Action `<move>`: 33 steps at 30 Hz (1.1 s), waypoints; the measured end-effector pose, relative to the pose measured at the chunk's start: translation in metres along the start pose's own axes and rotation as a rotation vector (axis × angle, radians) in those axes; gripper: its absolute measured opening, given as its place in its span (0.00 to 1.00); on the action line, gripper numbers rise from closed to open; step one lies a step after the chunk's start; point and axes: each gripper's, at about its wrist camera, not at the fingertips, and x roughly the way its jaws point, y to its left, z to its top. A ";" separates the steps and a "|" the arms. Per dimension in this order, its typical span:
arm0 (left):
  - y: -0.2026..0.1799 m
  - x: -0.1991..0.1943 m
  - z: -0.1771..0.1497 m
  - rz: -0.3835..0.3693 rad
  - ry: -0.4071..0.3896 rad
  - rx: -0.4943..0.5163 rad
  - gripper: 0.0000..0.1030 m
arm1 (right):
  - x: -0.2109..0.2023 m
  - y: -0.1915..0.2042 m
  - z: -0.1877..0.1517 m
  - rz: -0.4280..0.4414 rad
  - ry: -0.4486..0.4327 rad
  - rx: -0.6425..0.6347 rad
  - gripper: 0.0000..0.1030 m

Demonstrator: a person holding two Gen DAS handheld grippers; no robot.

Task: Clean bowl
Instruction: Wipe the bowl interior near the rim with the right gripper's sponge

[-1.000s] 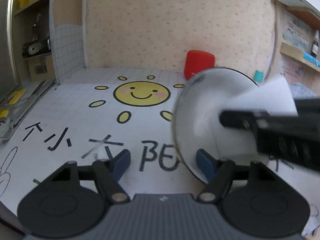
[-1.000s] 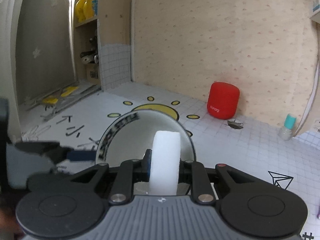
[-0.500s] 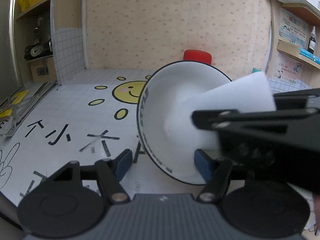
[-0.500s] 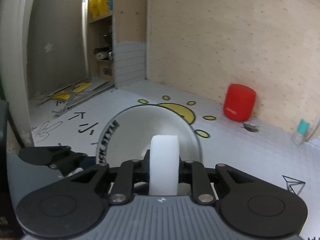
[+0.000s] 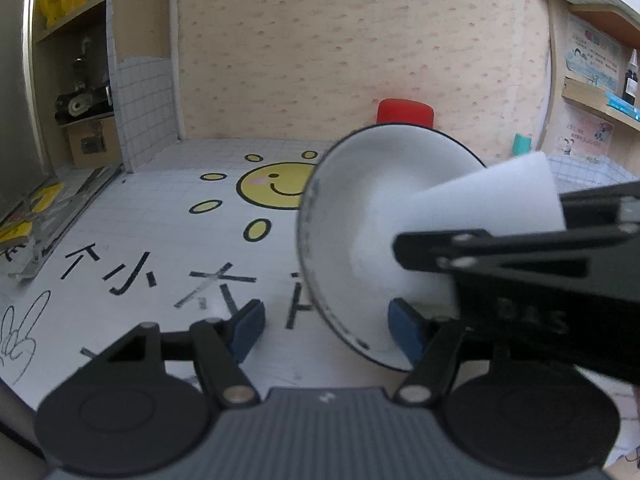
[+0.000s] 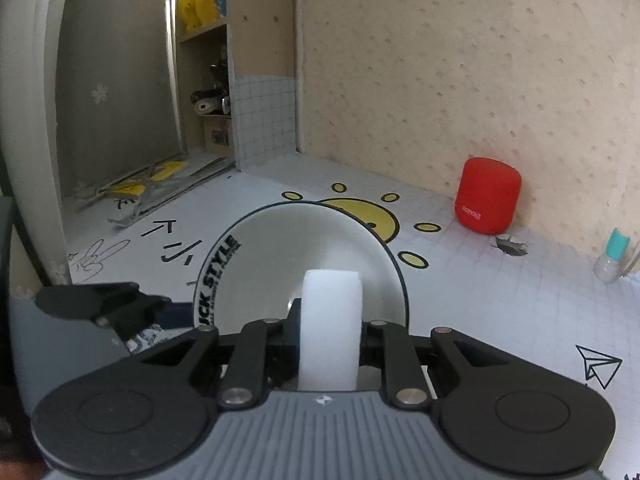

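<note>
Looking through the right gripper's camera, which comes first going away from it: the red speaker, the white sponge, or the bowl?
1. White sponge, clamped in the right gripper.
2. Bowl, just behind the sponge.
3. Red speaker, far right by the wall.

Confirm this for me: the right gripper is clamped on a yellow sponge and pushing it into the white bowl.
Not quite. The sponge is white, not yellow, as the right wrist view shows. The rest holds: the right gripper is shut on it and presses it into the white bowl, which stands tipped on edge.
</note>
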 end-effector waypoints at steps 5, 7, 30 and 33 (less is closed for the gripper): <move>0.005 -0.003 0.001 0.027 -0.027 0.019 0.65 | -0.002 0.000 -0.002 -0.006 0.000 -0.011 0.17; 0.007 -0.002 0.001 0.015 -0.019 0.004 0.65 | -0.003 0.000 -0.003 -0.010 -0.004 -0.011 0.17; 0.001 -0.001 -0.003 -0.007 0.002 -0.003 0.65 | -0.001 0.005 0.010 -0.016 -0.041 -0.012 0.17; 0.002 -0.003 -0.004 -0.014 0.003 -0.008 0.65 | 0.005 0.014 0.015 0.008 -0.035 -0.038 0.17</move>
